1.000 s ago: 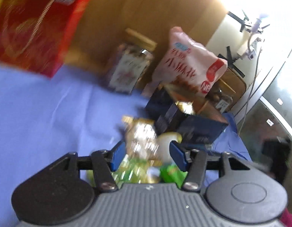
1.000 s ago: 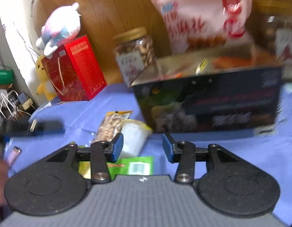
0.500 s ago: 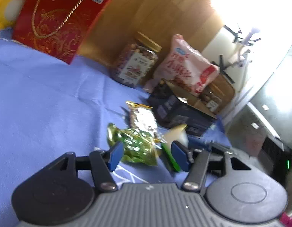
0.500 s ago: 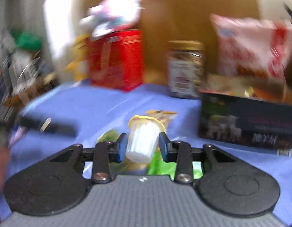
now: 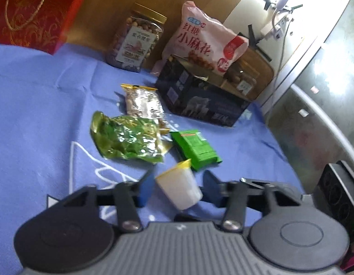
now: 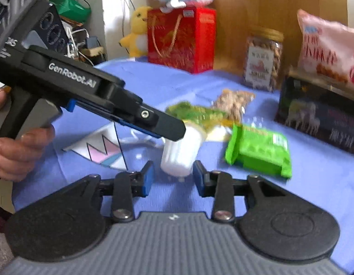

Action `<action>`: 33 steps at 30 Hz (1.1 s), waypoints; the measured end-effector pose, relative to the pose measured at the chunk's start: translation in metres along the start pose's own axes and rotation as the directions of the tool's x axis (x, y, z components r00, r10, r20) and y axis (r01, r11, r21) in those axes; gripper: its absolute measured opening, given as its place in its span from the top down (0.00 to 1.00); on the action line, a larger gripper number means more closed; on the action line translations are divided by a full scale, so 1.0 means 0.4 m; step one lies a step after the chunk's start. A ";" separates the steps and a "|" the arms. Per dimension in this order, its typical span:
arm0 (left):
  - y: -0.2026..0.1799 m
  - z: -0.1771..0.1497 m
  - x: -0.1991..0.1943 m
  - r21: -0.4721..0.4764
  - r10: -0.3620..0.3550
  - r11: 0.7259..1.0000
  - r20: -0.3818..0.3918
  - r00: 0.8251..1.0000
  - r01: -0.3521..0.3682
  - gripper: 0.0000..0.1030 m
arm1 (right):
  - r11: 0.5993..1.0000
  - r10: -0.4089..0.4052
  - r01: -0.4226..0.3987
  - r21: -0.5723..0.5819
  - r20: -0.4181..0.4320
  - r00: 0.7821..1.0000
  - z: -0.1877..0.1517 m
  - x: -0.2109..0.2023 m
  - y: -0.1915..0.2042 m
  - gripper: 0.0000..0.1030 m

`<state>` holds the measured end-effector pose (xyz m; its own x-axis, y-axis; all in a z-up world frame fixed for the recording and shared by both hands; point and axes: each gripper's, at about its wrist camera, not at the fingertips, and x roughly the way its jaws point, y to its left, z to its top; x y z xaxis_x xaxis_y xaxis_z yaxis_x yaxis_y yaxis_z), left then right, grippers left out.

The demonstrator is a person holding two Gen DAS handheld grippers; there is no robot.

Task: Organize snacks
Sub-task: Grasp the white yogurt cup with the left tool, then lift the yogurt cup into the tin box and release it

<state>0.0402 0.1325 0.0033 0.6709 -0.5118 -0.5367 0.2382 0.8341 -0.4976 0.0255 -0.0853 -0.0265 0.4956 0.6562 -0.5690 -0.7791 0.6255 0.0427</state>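
A small white cup with a yellow lid [image 5: 179, 189] sits tilted between the jaws of my left gripper [image 5: 177, 189], which stand open with gaps on both sides. In the right wrist view the same cup [image 6: 180, 152] lies between the open jaws of my right gripper [image 6: 173, 178], with the left gripper's finger [image 6: 158, 123] above it. Whether any pad touches the cup is unclear. On the blue cloth lie a green foil bag [image 5: 129, 137], a flat green packet [image 5: 195, 147] and a clear nut packet [image 5: 143, 103].
At the back stand a dark box [image 5: 204, 98], a pink snack bag [image 5: 204, 43], a nut jar [image 5: 137, 41] and a red gift bag [image 6: 180, 39] with plush toys [image 6: 138, 29] beside it. The table edge runs along the right [image 5: 291, 165].
The right gripper, shut on the white cup half a second ago, now stands open around it. The left gripper has moved in around the cup from the left.
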 end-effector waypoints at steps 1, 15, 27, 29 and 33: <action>-0.002 -0.001 0.001 0.008 0.019 1.000 0.004 1.000 -0.019 0.70 | 1.000 0.001 -0.002 0.006 0.008 1.000 -0.005 -0.005 0.001 0.60; -0.086 0.064 0.053 0.106 0.016 0.994 0.005 1.000 -0.016 0.72 | 0.999 0.008 -0.009 0.031 0.018 1.000 0.004 -0.017 -0.029 0.87; 0.051 0.045 -0.021 -0.167 -0.052 0.985 0.008 0.999 0.053 0.53 | 0.998 0.031 -0.036 0.056 0.077 0.997 0.040 -0.036 -0.081 0.57; 0.046 0.039 -0.018 -0.162 -0.075 0.984 0.003 0.997 0.075 0.53 | 0.999 0.036 -0.037 0.021 0.057 0.998 0.049 -0.012 -0.077 0.56; 0.041 0.037 0.018 -0.155 -0.064 0.986 -0.020 0.998 0.060 0.54 | 0.998 0.063 -0.063 0.018 -0.008 0.998 0.059 0.051 -0.073 0.53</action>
<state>0.0593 0.1454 0.0015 0.6402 -0.5681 -0.5171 0.1666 0.7598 -0.6285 0.0676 -0.0802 -0.0200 0.4422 0.6908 -0.5721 -0.8017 0.5904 0.0932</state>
